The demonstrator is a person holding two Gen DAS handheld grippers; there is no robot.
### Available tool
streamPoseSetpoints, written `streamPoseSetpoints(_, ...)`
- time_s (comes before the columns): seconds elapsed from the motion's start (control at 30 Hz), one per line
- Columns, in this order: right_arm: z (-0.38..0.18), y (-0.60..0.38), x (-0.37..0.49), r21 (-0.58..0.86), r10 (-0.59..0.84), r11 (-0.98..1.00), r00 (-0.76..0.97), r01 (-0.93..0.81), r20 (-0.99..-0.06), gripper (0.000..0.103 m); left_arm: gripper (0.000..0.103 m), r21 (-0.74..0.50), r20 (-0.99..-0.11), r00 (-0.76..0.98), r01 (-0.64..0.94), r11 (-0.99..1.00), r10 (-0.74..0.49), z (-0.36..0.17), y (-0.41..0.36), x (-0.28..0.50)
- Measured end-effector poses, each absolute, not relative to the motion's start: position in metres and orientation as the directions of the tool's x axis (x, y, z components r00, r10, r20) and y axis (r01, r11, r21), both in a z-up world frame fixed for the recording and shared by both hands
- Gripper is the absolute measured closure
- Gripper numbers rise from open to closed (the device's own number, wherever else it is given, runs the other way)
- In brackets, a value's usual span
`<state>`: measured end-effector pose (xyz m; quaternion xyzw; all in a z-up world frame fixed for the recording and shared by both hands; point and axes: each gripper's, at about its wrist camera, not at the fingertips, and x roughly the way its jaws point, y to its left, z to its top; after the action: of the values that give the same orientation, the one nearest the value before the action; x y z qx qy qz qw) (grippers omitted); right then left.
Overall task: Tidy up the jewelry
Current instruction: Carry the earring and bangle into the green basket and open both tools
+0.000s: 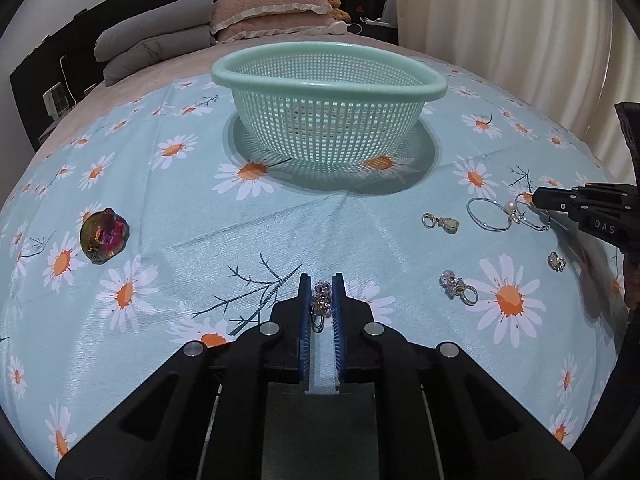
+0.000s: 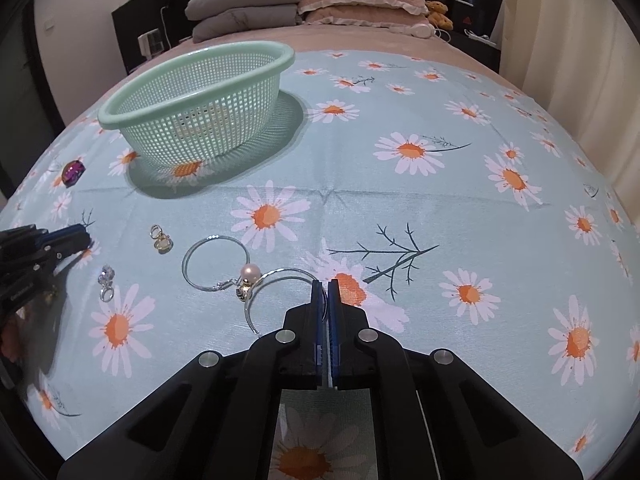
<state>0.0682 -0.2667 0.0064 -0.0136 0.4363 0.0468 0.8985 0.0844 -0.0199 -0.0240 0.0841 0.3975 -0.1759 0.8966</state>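
A green mesh basket [image 1: 328, 80] stands on the daisy cloth; it also shows in the right wrist view [image 2: 192, 92]. My left gripper [image 1: 322, 284] is shut on a crystal earring [image 1: 321, 300]. My right gripper [image 2: 327, 286] is shut on the rim of a silver hoop earring [image 2: 276, 280], which lies by a second hoop [image 2: 214, 260] with a pearl [image 2: 249, 272]. The right gripper also shows in the left wrist view [image 1: 538, 198]. Loose on the cloth lie a gold earring [image 1: 440, 222], a crystal earring [image 1: 456, 284], a small earring [image 1: 556, 260] and an iridescent brooch [image 1: 103, 236].
The cloth covers a bed with grey and pink pillows [image 1: 264, 12] at the far end. A curtain [image 1: 520, 20] hangs at the right. The left gripper shows at the left edge of the right wrist view [image 2: 76, 236].
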Motion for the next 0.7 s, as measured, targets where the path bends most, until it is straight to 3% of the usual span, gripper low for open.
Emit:
streamPoseSetpoints(0.47, 0.081, -0.268, 0.07, -0.02, 0.076, 0.992, 0.724, -0.124, -0.686, 0.101, 0.093, -0.025, -0.66, 0.682, 0.399, 0.917, -0.315, 0.042, -0.017, 0.084)
streamPoseSetpoints(0.7, 0.128, -0.237, 0.107, -0.024, 0.151, 0.977, 0.775, -0.21, -0.614, 0.101, 0.093, 0.014, -0.614, 0.723, 0.413, 0.911, -0.318, 0.08, -0.03, 0.114)
